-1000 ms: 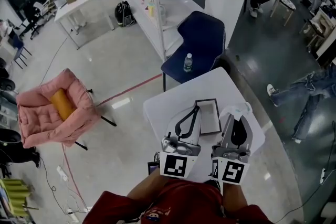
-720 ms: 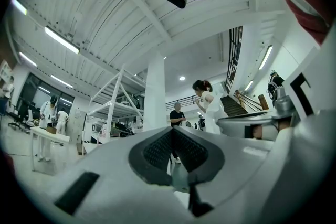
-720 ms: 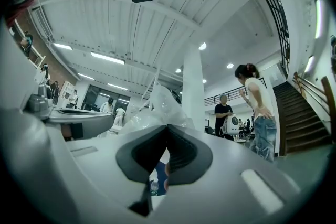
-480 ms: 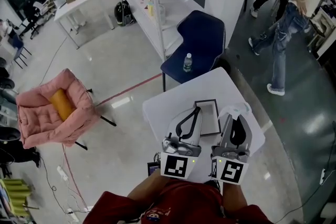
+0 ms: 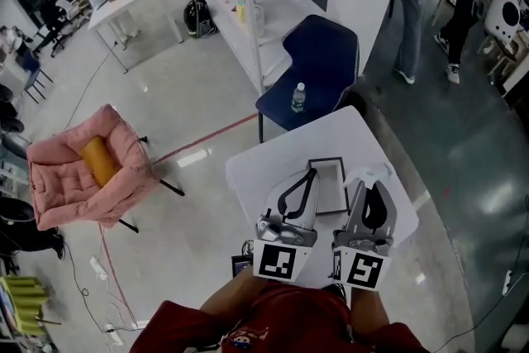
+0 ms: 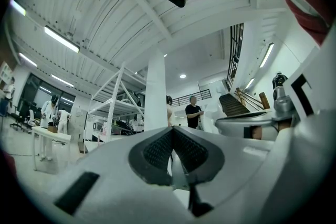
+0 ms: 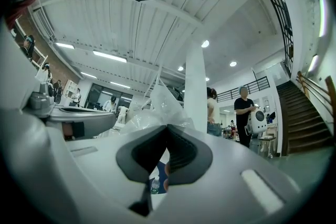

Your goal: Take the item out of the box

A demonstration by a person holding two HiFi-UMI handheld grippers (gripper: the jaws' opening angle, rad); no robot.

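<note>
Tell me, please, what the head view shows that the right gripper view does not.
Only the head view shows the box on the white table, the left tongs beside it, and the pink chair. Only the right gripper view shows the staircase and the ceiling lights. Both show the right tongs shut on a clear plastic bag, the white pillar, and the water bottle on the blue chair.

The box (image 5: pixel 328 184) fills the gap between left gripper (image 5: pixel 310 173) and right gripper (image 5: pixel 372 183), a plastic bag (image 5: pixel 378 173) bunched at its upper right. Bare bench (image 5: pixel 252 178) lies open left and above; a blue chair (image 5: pixel 318 54) stands past the upper edge.
</note>
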